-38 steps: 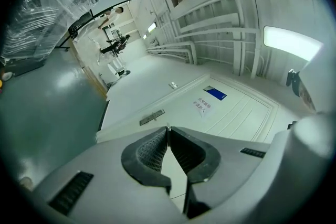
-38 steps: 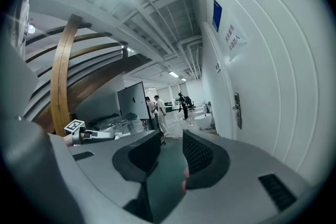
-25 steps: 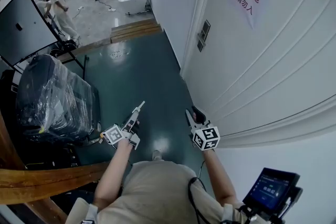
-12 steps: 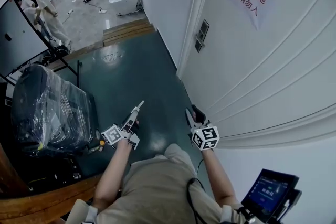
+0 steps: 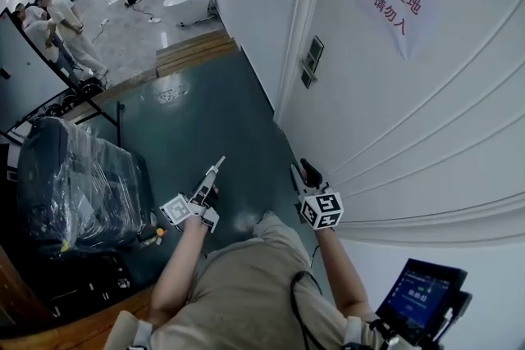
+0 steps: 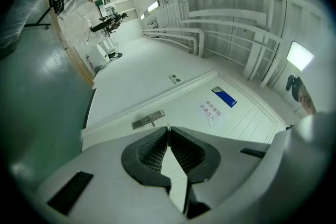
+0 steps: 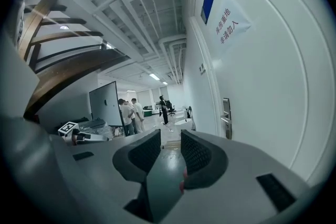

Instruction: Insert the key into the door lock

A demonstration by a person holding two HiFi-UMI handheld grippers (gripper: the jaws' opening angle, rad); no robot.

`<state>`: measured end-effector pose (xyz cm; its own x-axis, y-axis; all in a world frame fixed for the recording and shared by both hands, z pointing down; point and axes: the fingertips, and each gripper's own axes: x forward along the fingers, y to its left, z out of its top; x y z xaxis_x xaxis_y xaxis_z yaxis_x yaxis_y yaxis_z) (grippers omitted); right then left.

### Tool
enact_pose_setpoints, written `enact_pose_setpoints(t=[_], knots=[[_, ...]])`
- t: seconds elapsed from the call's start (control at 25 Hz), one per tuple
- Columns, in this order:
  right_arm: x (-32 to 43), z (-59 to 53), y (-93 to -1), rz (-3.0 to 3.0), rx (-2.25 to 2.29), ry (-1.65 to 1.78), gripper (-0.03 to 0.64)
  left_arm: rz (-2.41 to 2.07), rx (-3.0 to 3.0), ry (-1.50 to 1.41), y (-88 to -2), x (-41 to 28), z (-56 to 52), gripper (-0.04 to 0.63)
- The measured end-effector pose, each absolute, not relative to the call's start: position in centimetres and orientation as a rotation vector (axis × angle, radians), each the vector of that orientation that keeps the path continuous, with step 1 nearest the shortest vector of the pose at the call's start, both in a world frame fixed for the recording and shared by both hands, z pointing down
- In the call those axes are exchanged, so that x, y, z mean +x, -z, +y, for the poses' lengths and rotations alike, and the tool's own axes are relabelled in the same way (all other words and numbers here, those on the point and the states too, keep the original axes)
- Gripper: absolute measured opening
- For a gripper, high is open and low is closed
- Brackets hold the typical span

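The white door (image 5: 426, 94) fills the right of the head view, with its metal lock plate (image 5: 311, 61) by the frame and a paper sign (image 5: 396, 0) higher up. My left gripper (image 5: 217, 168) is held out level over the green floor, left of the door and well short of the lock. Its jaws are shut on a thin pale sliver, the key (image 6: 168, 127). The left gripper view faces the lock plate (image 6: 148, 120) from a distance. My right gripper (image 5: 303, 170) hovers close to the door's foot, open and empty (image 7: 169, 150); the door handle (image 7: 226, 117) shows ahead of it.
A bulky thing wrapped in clear plastic (image 5: 78, 184) stands at the left on the green floor (image 5: 205, 119). Wooden steps (image 5: 197, 52) and a white tub (image 5: 187, 2) lie beyond, with several people (image 5: 49, 16) farther off. A small screen (image 5: 418, 295) sits at my lower right.
The view has advanced along the corridor: the wrapped load and the people slid left and down, and the lock plate came a little nearer. Both grippers kept their pose and state.
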<state>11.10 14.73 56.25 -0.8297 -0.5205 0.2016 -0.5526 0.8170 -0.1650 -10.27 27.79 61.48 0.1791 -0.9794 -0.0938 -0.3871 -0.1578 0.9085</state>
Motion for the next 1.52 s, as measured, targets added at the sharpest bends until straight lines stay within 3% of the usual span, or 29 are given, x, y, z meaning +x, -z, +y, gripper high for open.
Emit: enact_pose_setpoints(t=[0.52, 1.52], knots=[[9.3, 1.9, -54.5, -2.862, 0.809, -0.294, 0.118, -1.307, 1.659, 0.933, -60.1, -11.2, 14.6, 0.032], [2.1, -3.8, -53.5, -2.816, 0.879, -0.245, 0.118, -1.238, 1.728, 0.843, -60.3, -15.8, 6.1, 0.032]])
